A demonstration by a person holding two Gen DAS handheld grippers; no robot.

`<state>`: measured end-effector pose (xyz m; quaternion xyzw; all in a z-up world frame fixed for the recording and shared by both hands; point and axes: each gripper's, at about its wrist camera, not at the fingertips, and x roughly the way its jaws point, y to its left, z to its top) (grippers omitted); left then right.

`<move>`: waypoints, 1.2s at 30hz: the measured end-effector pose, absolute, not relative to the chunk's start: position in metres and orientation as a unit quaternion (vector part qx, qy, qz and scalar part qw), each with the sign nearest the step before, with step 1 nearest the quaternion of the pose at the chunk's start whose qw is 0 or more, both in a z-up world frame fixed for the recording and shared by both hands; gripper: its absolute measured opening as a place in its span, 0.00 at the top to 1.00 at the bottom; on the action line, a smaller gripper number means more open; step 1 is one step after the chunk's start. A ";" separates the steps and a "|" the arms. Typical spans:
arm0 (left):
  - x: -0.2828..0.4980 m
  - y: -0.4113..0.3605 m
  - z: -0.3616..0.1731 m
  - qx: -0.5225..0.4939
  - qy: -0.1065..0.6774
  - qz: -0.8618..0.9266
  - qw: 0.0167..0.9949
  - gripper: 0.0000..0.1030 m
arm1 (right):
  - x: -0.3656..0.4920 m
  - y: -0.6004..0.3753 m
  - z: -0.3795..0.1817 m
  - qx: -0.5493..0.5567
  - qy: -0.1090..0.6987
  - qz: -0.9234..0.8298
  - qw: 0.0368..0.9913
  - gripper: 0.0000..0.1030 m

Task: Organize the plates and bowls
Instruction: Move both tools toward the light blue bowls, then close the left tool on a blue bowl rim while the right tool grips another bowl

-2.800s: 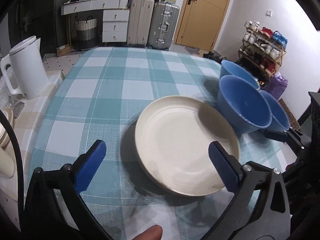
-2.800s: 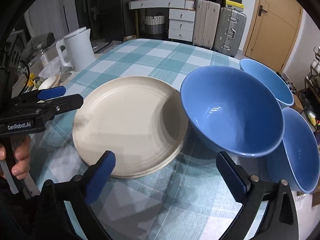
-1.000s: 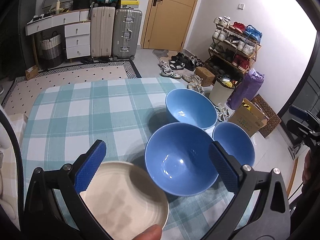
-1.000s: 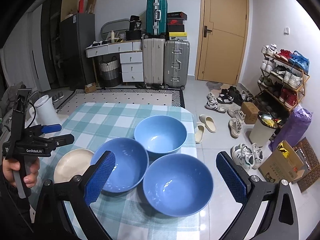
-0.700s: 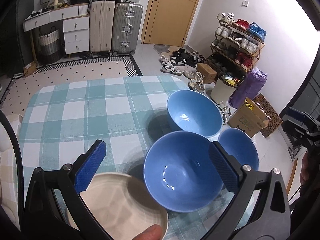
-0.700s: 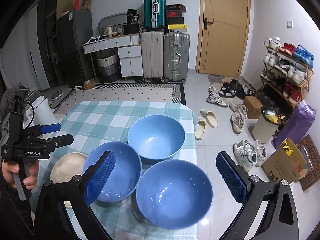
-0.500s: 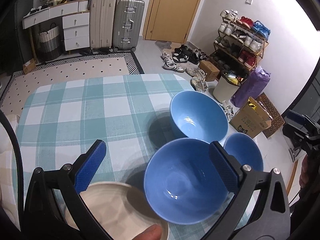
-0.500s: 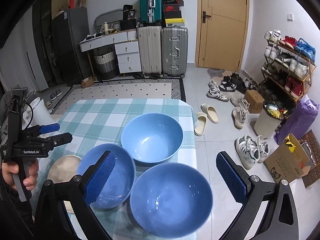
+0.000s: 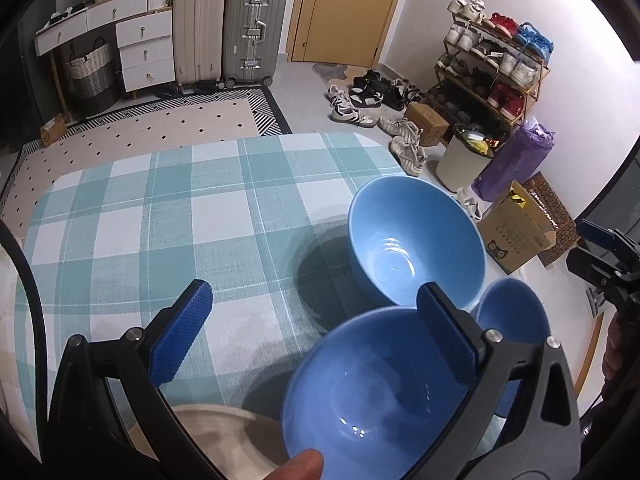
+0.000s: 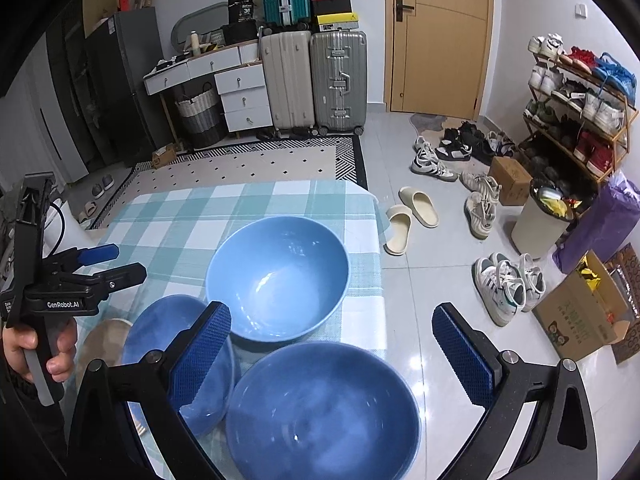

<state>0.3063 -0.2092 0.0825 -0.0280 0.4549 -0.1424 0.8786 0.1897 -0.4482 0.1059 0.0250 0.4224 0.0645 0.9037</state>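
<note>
While both grippers hang above the checked tablecloth (image 9: 168, 216), nothing held in either. Left gripper (image 9: 316, 334) jaws spread wide, empty; right gripper (image 10: 332, 346) jaws likewise wide apart and empty.

Three blue bowls clustered at the right-hand end of the table, upright, mouths up. Far bowl (image 10: 276, 276) toward the door end, near-right bowl (image 10: 324, 408) right at the table's edge nearest the shoe side, near-left bowl (image 10: 160, 344) just beside both, next to the cream plate (image 10: 102, 344). In the left wrist view, same near-left bowl (image 9: 360, 396) directly below the left jaws, its rim overlapping or touching the plate (image 9: 224, 436) — cannot tell which.

Key relation: near-right bowl sits straight under and between the right jaws, so right hand judged nearer for that one; left jaws centred over the near-left bowl. Bowls round, no long axis, so any rim approach likely works. Probable next step: pinch one rim and nest bowls together. Risk judged: near-right bowl close to table edge.
</note>
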 end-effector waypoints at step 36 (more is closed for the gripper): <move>0.377 -0.265 0.005 -0.023 0.516 -0.178 0.837 0.52 | 0.272 -0.447 0.003 0.062 0.497 0.105 0.859 0.43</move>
